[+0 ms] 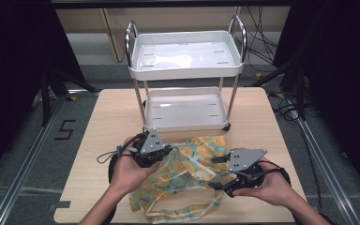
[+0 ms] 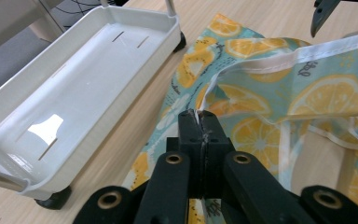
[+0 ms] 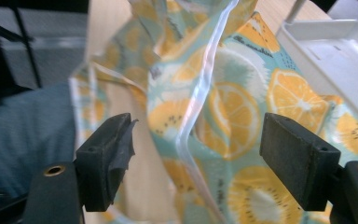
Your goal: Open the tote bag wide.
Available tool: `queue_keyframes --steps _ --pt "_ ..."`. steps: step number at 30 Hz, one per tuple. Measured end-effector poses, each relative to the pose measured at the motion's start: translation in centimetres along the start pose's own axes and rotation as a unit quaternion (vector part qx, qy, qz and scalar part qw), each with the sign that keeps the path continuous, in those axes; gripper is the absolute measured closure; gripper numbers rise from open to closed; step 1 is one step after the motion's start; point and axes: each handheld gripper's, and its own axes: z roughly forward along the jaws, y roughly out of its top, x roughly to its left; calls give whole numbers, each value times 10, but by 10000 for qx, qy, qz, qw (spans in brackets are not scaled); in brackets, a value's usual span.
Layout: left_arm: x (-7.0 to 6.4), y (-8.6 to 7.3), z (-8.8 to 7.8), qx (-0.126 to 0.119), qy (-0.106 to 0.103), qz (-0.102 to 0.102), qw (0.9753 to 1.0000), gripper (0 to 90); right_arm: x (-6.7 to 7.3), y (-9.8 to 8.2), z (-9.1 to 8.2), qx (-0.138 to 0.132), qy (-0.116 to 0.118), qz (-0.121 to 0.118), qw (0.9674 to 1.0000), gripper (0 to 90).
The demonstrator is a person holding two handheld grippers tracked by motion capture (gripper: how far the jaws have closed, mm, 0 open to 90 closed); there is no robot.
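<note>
High view: I've got the lemon-print cloth (image 1: 187, 180) spread on the near half of the counter (image 1: 108, 122), just in front of the white two-tier cart (image 1: 185, 63), one corner nearly touching the cart's foot.
Left tongs (image 2: 199, 116): pressed together on the cloth's white-bound edge; a sliver of hem pokes up between the tips, and the fabric rises toward them in a ridge.
Why that grip: my read is that I'm pinching the hem to lift one edge off the wood so the rest hangs free and can be opened or folded.
Right tongs (image 3: 198, 154): spread wide, nothing pinched. A fold of white binding hangs in the gap, touching neither pad as far as I can tell.
Why open: looks like I'm lining up for a second hold on the edge, so the cloth can be stretched between both hands.
Right pad (image 3: 121, 149): dark lining on the left-hand pad looks frayed and peeling; could slip on thin fabric.
Cloth, look: pale teal ground, orange and yellow citrus slices, white tape edging, long white ties looping at the near side. Thin, limp, creased; could be an apron, I can't say for sure.
Cart: both trays bare and glossy, apart from the tongs.
</note>
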Motion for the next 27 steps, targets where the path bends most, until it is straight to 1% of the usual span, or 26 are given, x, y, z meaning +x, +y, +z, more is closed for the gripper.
queue_keyframes --steps 1,2,3,4,5,7,8,9,10,11,12,13,14,15,16,17,18,19,20,21,22,23,24,25,26,27 --pt "1 0 1 10 34 -40 10000 893 -1 2 3 29 -97 -57 9999 277" --pt "3 0 2 16 55 -18 10000 893 -4 7 7 158 -196 -137 9996 385" --pt "4 0 3 35 44 -36 10000 893 -4 7 7 158 -196 -137 9996 385" --pt "5 0 4 -10 66 -65 10000 893 -6 10 10 247 -217 -129 9994 440" --pt "6 0 6 39 49 -46 10000 893 -11 16 15 397 -282 10 9988 575" --pt "7 -1 8 41 53 -50 10000 892 -18 22 20 390 -325 116 9986 688" --pt "7 -1 8 41 53 -50 10000 892 -18 22 20 390 -325 116 9986 688" --pt "7 -2 9 92 54 -53 9999 891 -25 29 24 308 -328 454 9980 777" --pt "7 -3 10 84 60 -56 9999 889 -27 31 25 272 -285 487 9980 803" --pt "8 -4 11 196 5 -23 9998 884 -30 33 26 249 -285 559 9977 825" --pt "8 -4 11 196 5 -23 9998 875 -30 33 26 249 -285 559 9977 825" --pt "8 -5 12 159 30 -24 9999 875 -33 35 27 275 -310 710 9966 840" --pt "7 -6 12 177 44 138 9997 799 -39 37 32 293 -330 727 9964 857" --pt "7 -6 12 177 44 138 9997 765 -39 37 32 293 -330 727 9964 857" --pt "5 -7 12 178 116 215 9995 713 -42 37 34 291 -377 883 9950 873" --pt "5 -7 12 178 116 215 9995 667 -42 37 34 291 -377 883 9950 873" --pt "2 -6 9 151 178 378 9990 587 -45 38 36 274 -434 924 9944 878" --pt "2 -6 9 151 178 378 9990 534 -45 38 36 274 -434 924 9944 878" --pt "-1 -3 4 200 246 542 9980 499 -48 38 38 291 -449 1019 9933 881" --pt "-1 -3 4 200 246 542 9980 476 -48 38 38 291 -449 1019 9933 881" --pt "-8 -1 -1 54 231 596 9979 454 -51 39 39 264 -571 1126 9916 881" --pt "-8 -1 -1 54 231 596 9979 450 -52 40 40 256 -591 1204 9906 882" --pt "-16 3 -7 -61 178 700 9974 445 -54 40 40 294 -606 1203 9904 882" --pt "-16 3 -7 -61 178 700 9974 443 -54 40 40 294 -606 1203 9904 882" --pt "-21 5 -10 -120 163 787 9967 443 -54 41 41 272 -671 1305 9888 882" --pt "-25 6 -11 -125 97 838 9964 440 -56 44 42 266 -710 1372 9876 881"
